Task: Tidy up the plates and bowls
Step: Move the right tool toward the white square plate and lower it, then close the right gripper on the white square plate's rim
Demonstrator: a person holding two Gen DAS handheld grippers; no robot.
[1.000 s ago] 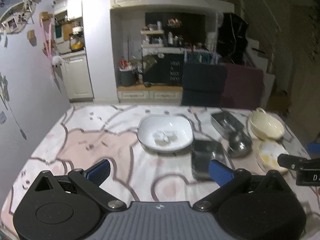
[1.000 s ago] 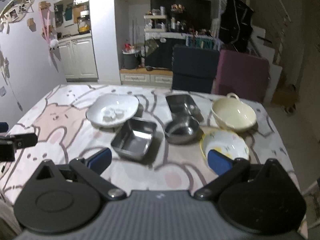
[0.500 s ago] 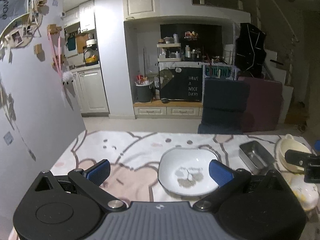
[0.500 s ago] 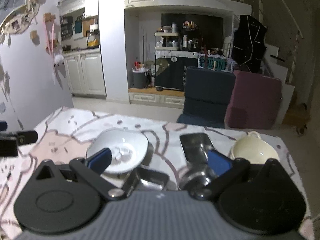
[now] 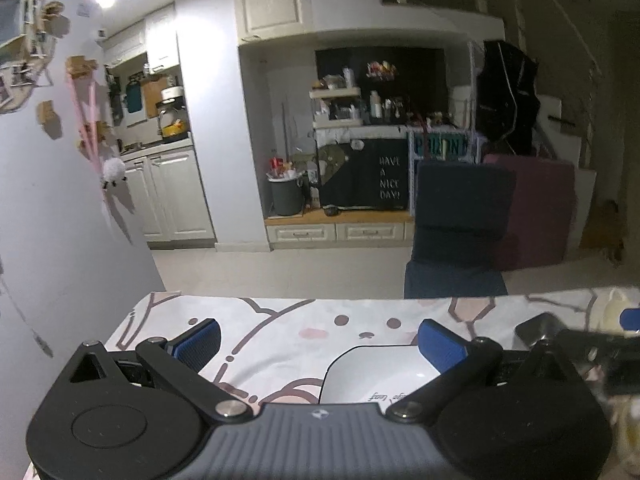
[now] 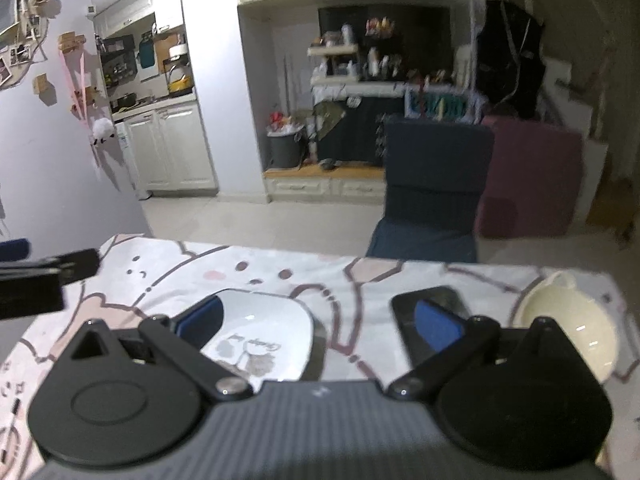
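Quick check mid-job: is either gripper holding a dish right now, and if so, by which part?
Nothing is held. The left gripper and right gripper are both open, with only the white plate and tablecloth showing between their fingers.

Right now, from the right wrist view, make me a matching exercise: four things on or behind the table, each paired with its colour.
Things:
1. square plate
2. handled bowl
3. chair
4. rectangular tin

Colours:
A. cream
B. navy blue
C. white with a small print
D. dark metal

Pairs: 1-C, 2-A, 3-B, 4-D
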